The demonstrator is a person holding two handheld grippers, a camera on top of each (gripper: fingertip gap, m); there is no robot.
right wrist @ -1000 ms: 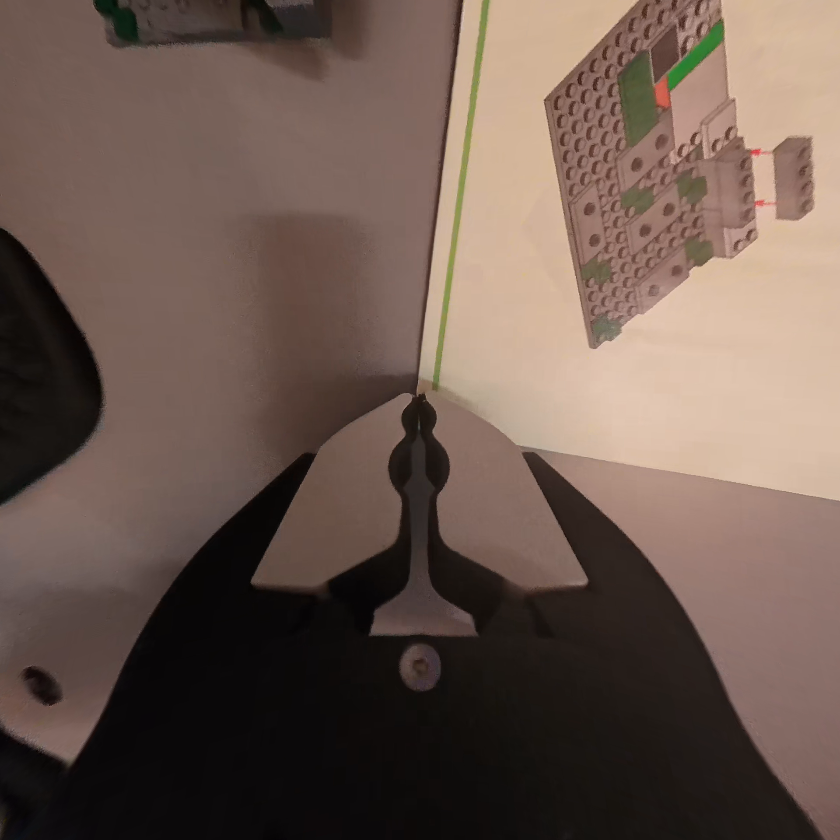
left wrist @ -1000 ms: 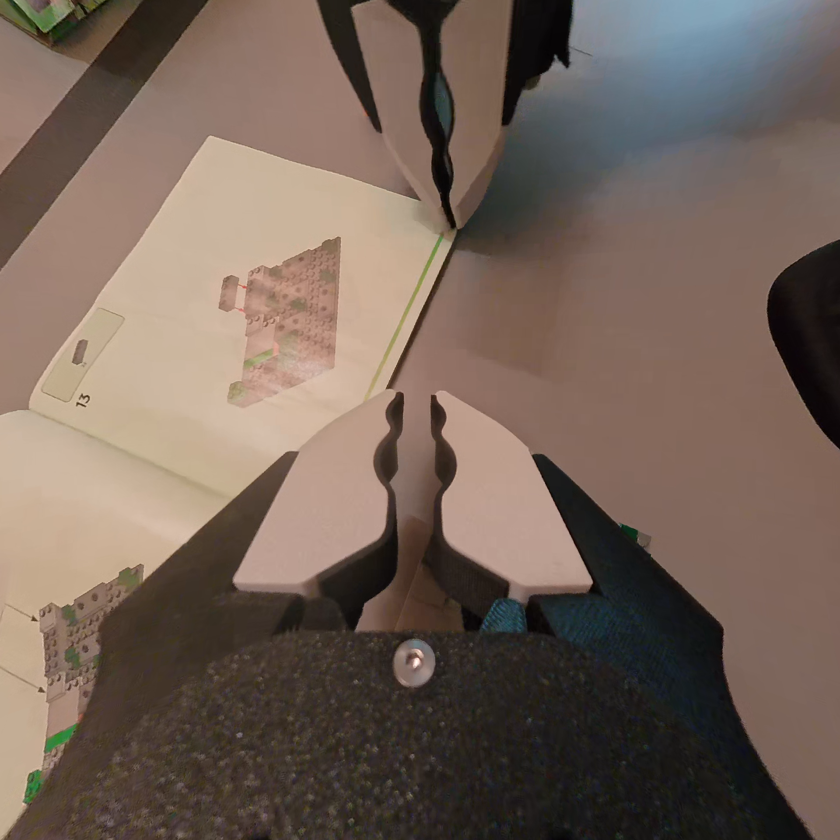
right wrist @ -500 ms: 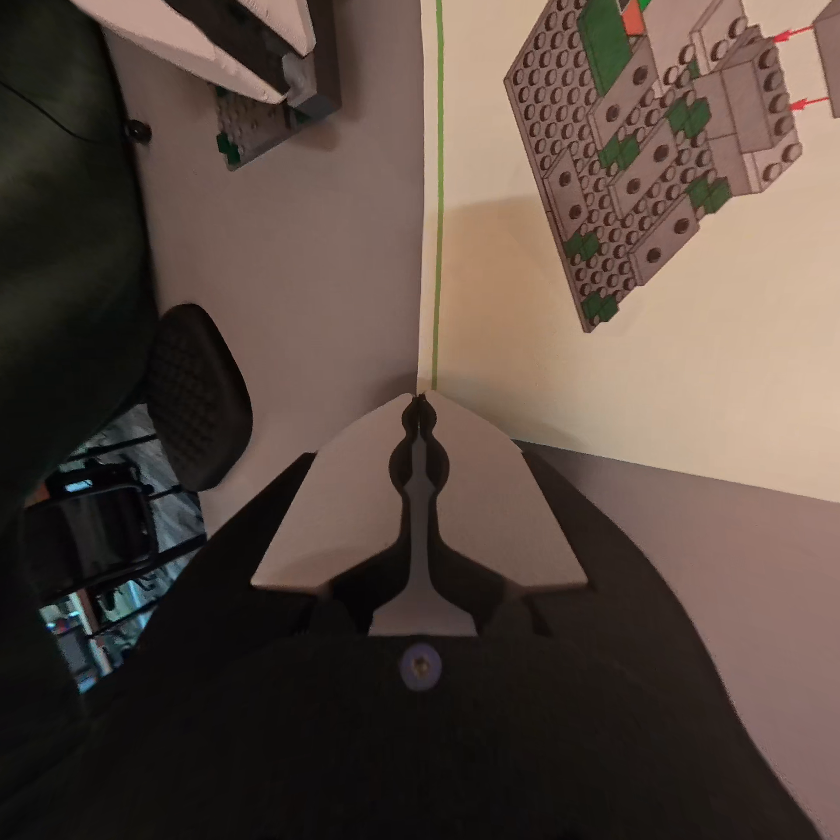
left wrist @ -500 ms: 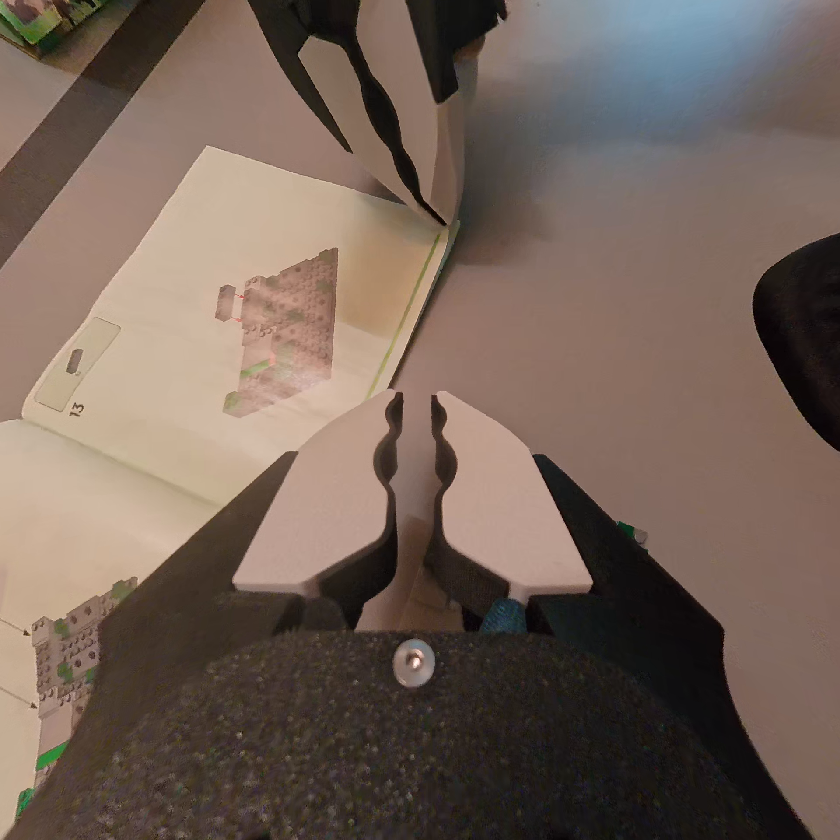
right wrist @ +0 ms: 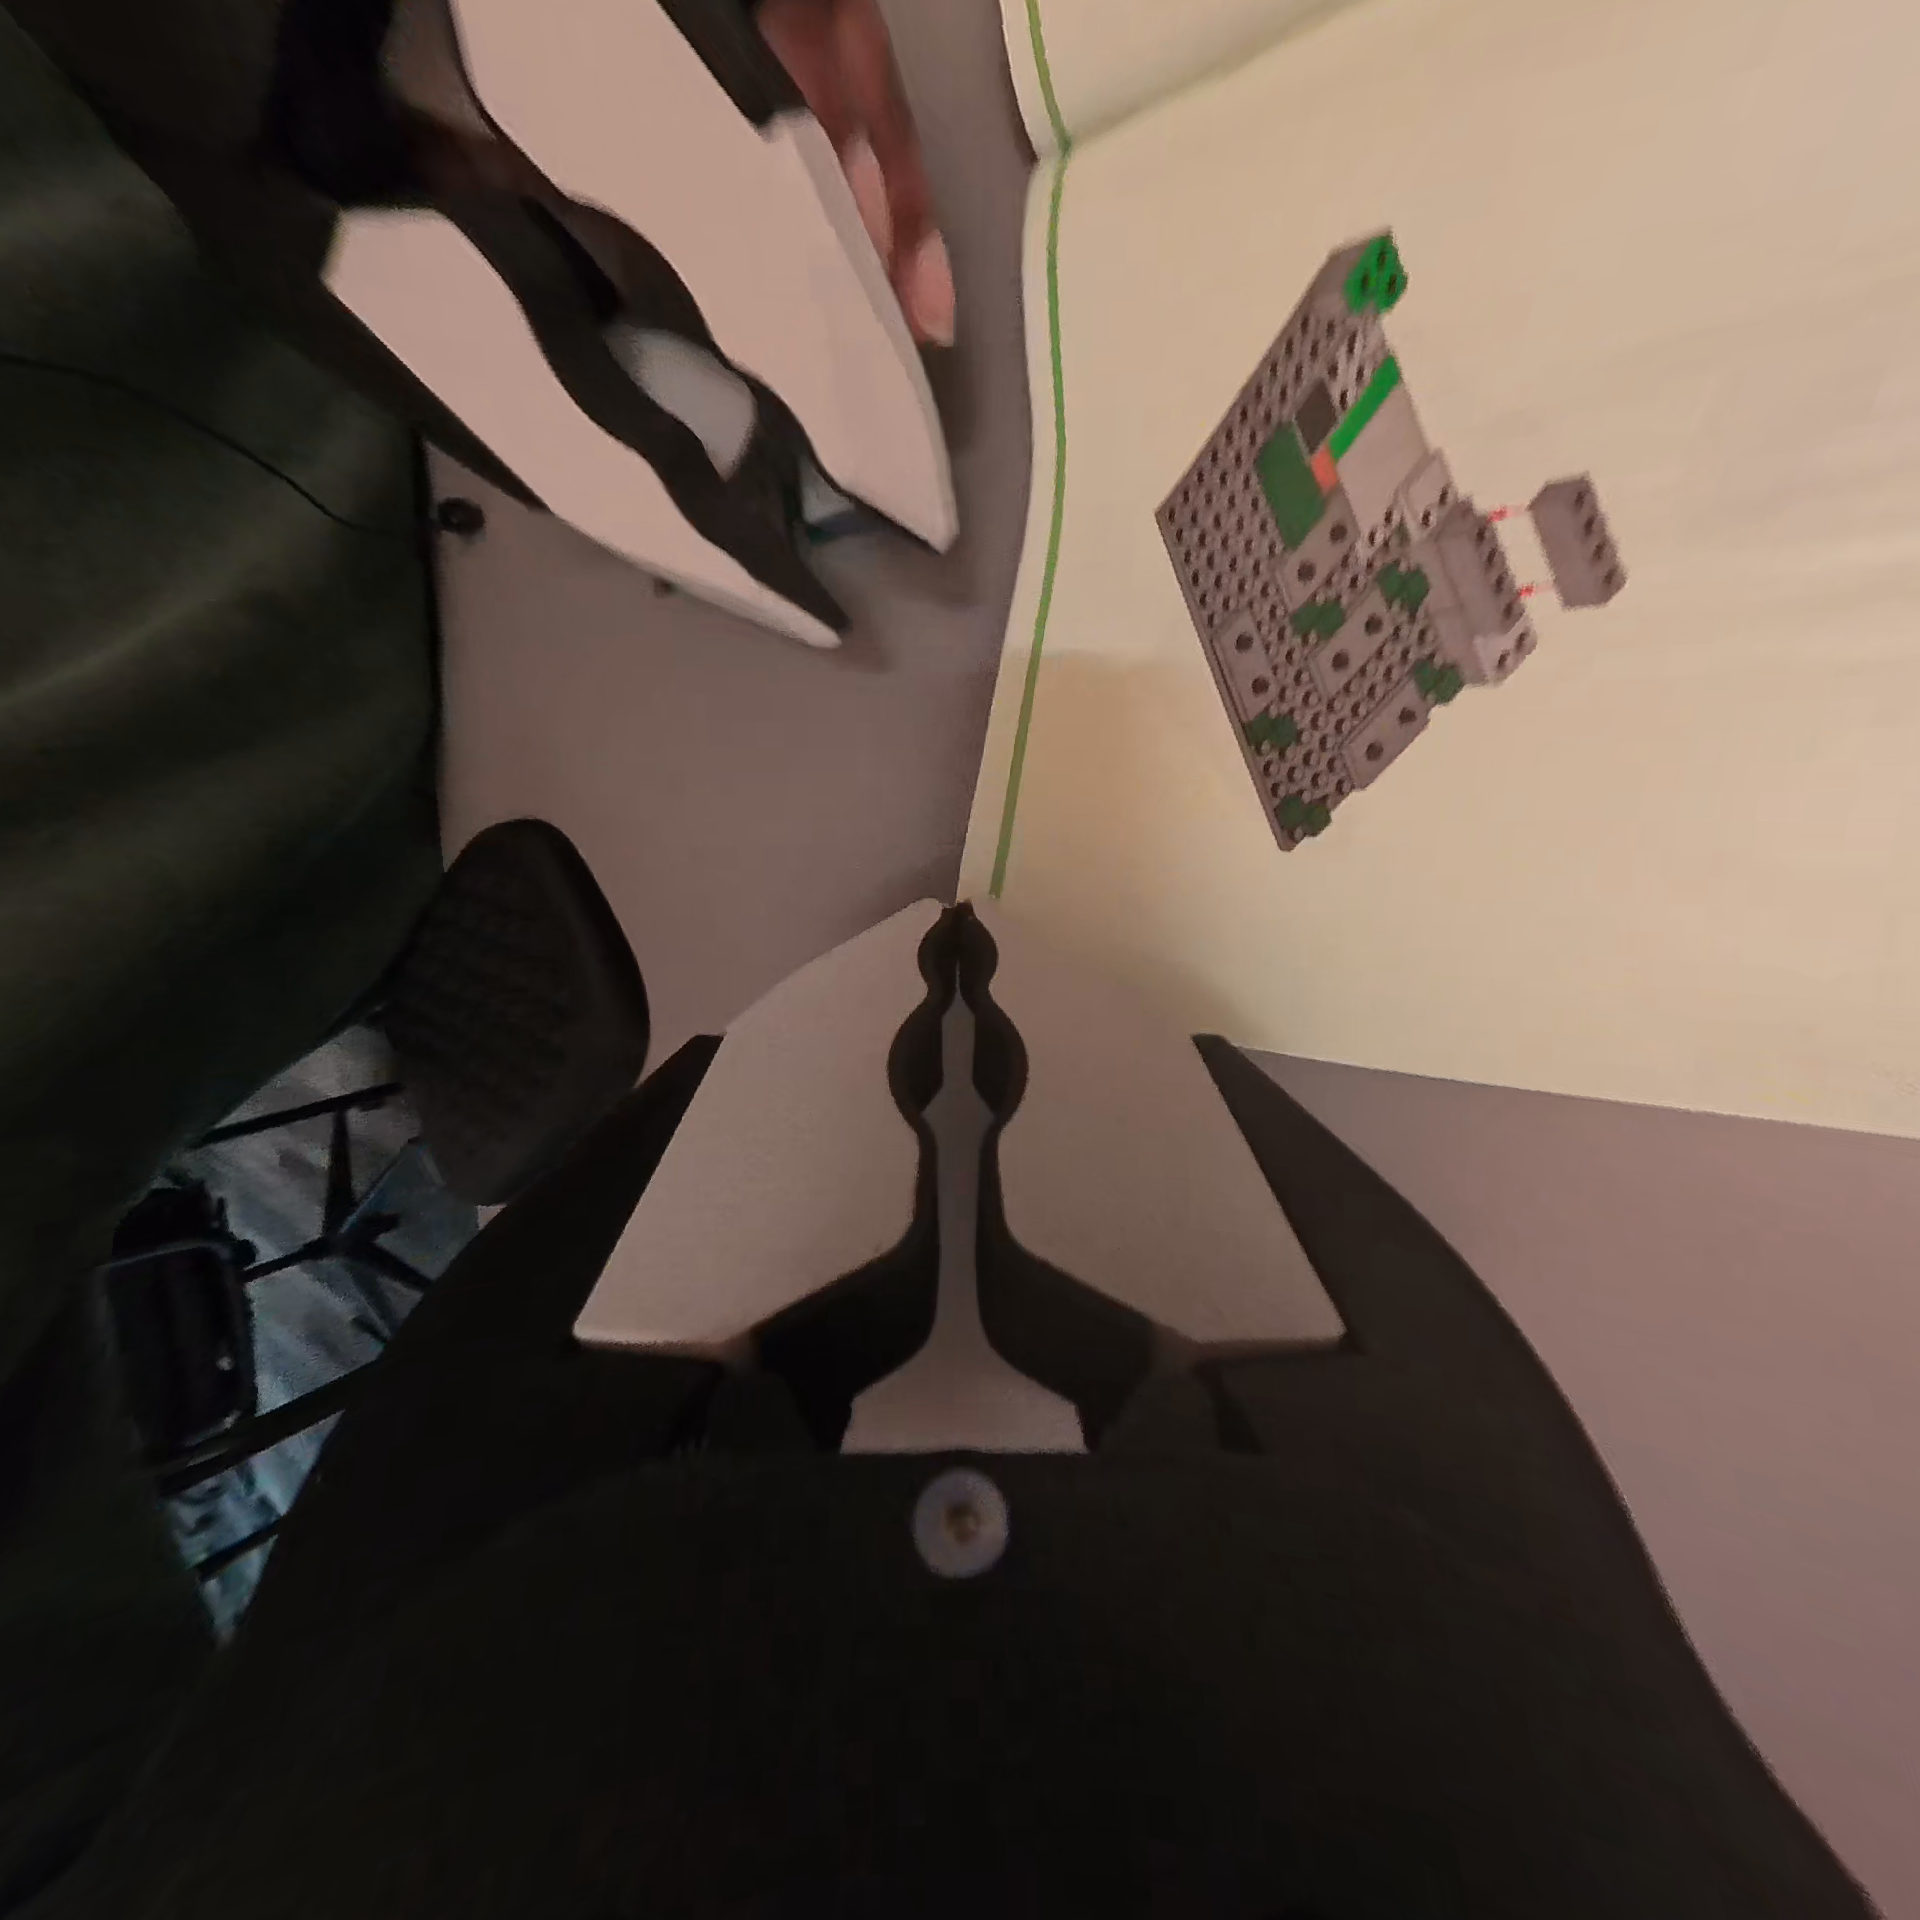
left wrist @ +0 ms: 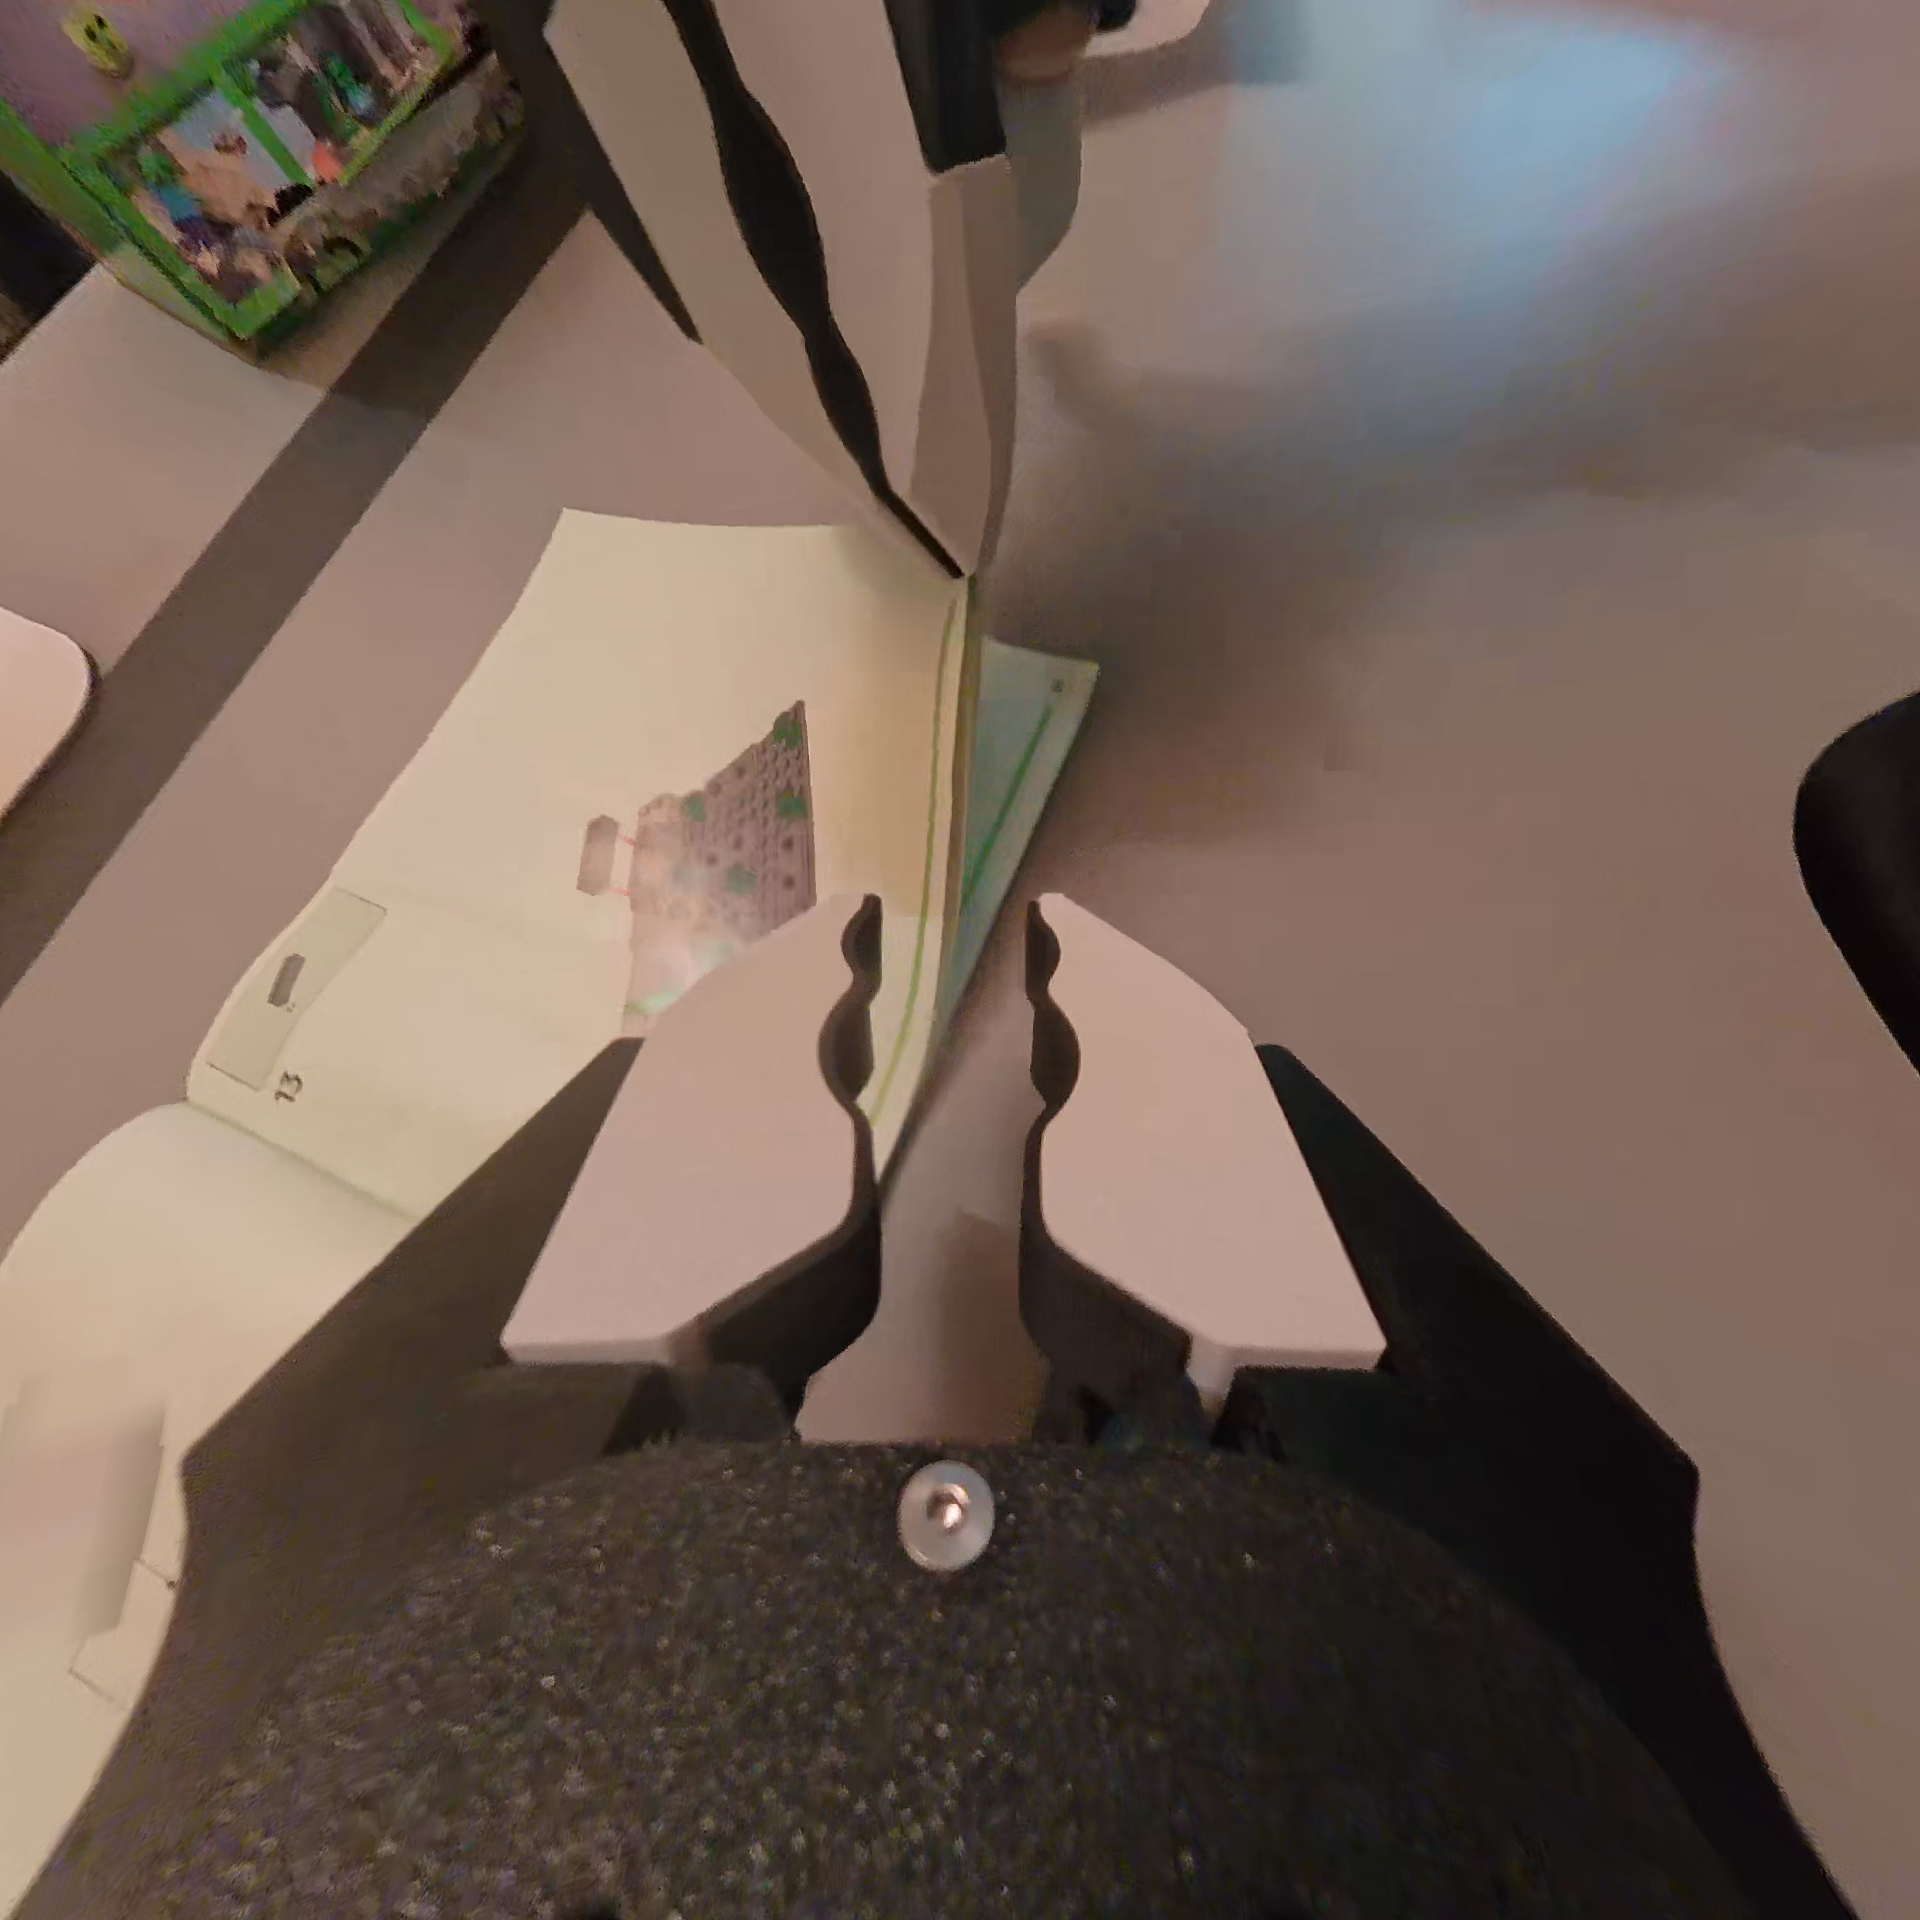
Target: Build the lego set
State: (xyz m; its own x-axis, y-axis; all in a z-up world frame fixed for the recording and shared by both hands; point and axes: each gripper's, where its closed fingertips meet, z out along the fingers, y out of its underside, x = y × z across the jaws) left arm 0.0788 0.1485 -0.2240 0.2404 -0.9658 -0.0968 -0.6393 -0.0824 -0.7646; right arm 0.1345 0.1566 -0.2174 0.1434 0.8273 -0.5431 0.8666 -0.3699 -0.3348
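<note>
The open instruction booklet (left wrist: 623, 727) lies on the grey table (left wrist: 1455, 831). Its page shows a grey and green build diagram (right wrist: 1351, 582). My right gripper (right wrist: 956, 912) is shut on the corner of that page (right wrist: 1455, 260) and holds it lifted, so the page beneath (left wrist: 1023, 748) shows. The right gripper also appears at the top of the left wrist view (left wrist: 958, 561). My left gripper (left wrist: 951, 914) is open and empty above the booklet's near edge. It also shows in the right wrist view (right wrist: 894, 592), held by a hand (right wrist: 894, 208). No loose bricks are in view.
The green Lego box (left wrist: 249, 177) stands at the far left past a dark strip in the table. A black chair armrest (left wrist: 1870, 852) juts in at the right edge, also seen in the right wrist view (right wrist: 520, 997). A white object (left wrist: 31, 707) lies at the left. The left gripper's tips are roughly 7 centimetres from the right gripper's.
My right gripper has lifted the pinched page corner up off the booklet and turned. My left gripper has opened wider and pulled back. The brick build has left the right wrist view.
</note>
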